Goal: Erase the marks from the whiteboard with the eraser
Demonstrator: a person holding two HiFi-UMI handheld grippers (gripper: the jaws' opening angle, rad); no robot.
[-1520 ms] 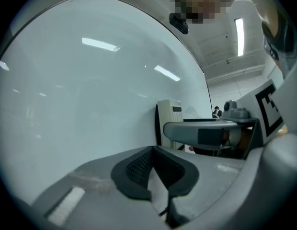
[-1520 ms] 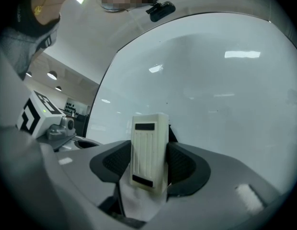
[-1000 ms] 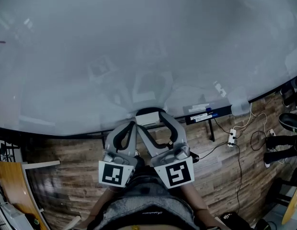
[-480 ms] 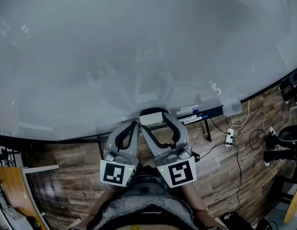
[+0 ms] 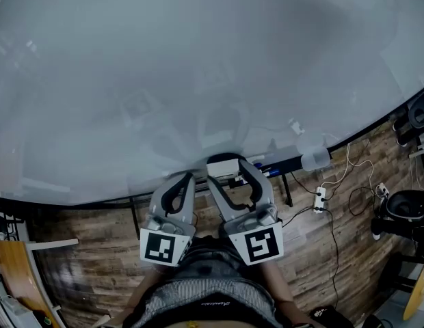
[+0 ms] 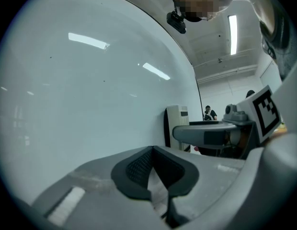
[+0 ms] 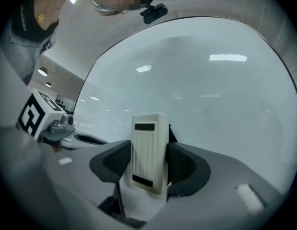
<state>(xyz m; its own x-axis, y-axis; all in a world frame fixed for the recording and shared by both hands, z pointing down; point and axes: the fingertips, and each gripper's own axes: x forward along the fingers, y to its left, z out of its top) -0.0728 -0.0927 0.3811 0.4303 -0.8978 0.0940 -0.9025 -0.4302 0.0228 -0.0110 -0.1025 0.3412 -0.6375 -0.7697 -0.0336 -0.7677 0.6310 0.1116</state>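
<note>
The whiteboard [image 5: 198,60] fills the upper part of the head view, and I see no marks on the part that shows. My right gripper [image 5: 224,171] is shut on a white ribbed eraser [image 5: 223,164], which it holds close to the board's lower edge. In the right gripper view the eraser [image 7: 149,150] stands upright between the black pads, with the board [image 7: 215,95] just behind it. My left gripper [image 5: 187,178] sits beside it to the left. Its pads [image 6: 139,166] meet at the tip with nothing between them, close to the board [image 6: 81,95].
A marker tray [image 5: 270,171] with pens runs along the board's bottom edge, right of the grippers. A power strip [image 5: 319,199] and cables lie on the wooden floor. A dark chair [image 5: 403,214] stands at the right. The board's frame legs [image 5: 288,186] stand below.
The head view has swung, so the tray and power strip sit further left and up in the picture. Both grippers keep almost the same place, and the eraser stays gripped.
</note>
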